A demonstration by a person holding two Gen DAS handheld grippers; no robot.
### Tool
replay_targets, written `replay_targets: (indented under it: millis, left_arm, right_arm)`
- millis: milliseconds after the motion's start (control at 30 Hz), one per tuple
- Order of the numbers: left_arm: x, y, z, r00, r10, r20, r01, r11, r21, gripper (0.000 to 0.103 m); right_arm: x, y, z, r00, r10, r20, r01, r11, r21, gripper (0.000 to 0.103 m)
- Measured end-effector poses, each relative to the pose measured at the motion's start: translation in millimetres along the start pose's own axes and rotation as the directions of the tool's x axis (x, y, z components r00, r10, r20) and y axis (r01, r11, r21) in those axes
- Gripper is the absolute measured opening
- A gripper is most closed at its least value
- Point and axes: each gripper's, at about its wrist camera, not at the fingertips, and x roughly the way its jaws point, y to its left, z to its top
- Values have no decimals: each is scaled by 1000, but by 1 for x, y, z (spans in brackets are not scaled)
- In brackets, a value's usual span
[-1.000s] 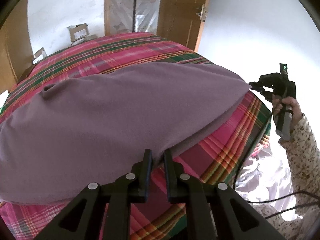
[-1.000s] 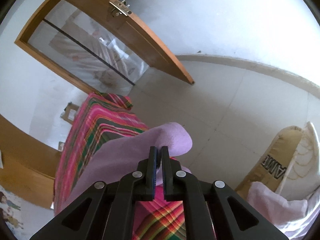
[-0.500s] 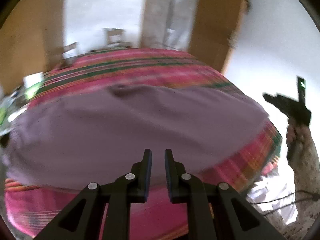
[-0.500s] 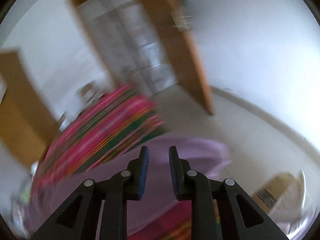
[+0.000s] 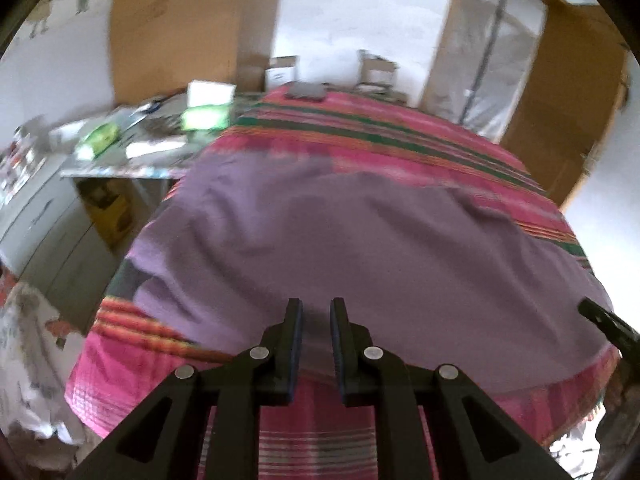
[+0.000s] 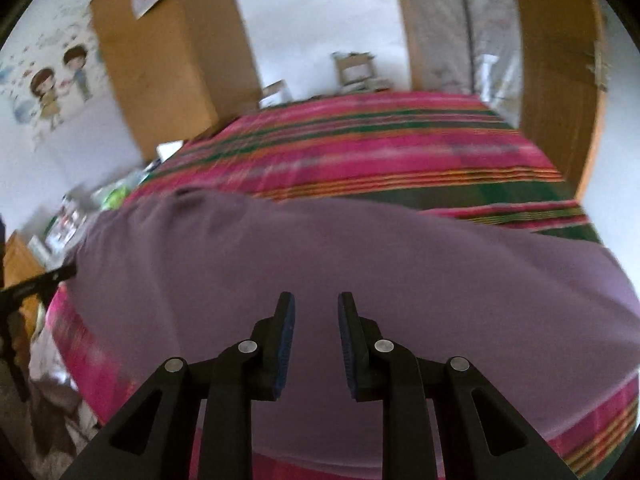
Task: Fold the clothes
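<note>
Purple cloth garment [image 5: 360, 248], one piece, lies spread on one pink plaid bedspread [image 5: 392, 136]; left gripper [image 5: 315, 320] and right gripper [image 6: 316, 314] hover apart, empty.

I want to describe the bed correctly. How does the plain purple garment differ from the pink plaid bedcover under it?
The plain purple garment is one flat colour; the pink plaid bedcover has green and orange stripes. The garment covers only the near part of the bed; the bedcover spreads further, showing beyond it. The garment lies on top; the bedcover is underneath. Both are soft cloth lying spread out.
</note>
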Motion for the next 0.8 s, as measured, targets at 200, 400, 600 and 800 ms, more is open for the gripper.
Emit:
replay_targets:
  millis: [200, 400, 600, 800]
  left_arm:
    - [-1, 16, -12, 1000, 18, -21, -18, 1000, -3, 14]
    - [-4, 29, -18, 998, 48, -31, -49, 998, -27, 14]
    - [-11, 63, -11, 1000, 20, -18, -22, 986, -163, 14]
    - [-21, 49, 19, 997, 12, 82, -3, 994, -107, 14]
  right_arm:
    - [8, 24, -5, 998, 52, -45, -55, 996, -65, 23]
    - [13, 41, -15, 995, 51, -91, -62, 991, -121, 23]
    - [15, 54, -6, 994, 86, -72, -95, 987, -132, 24]
    - [26, 67, 13, 994, 84, -65, -94, 980, -175, 24]
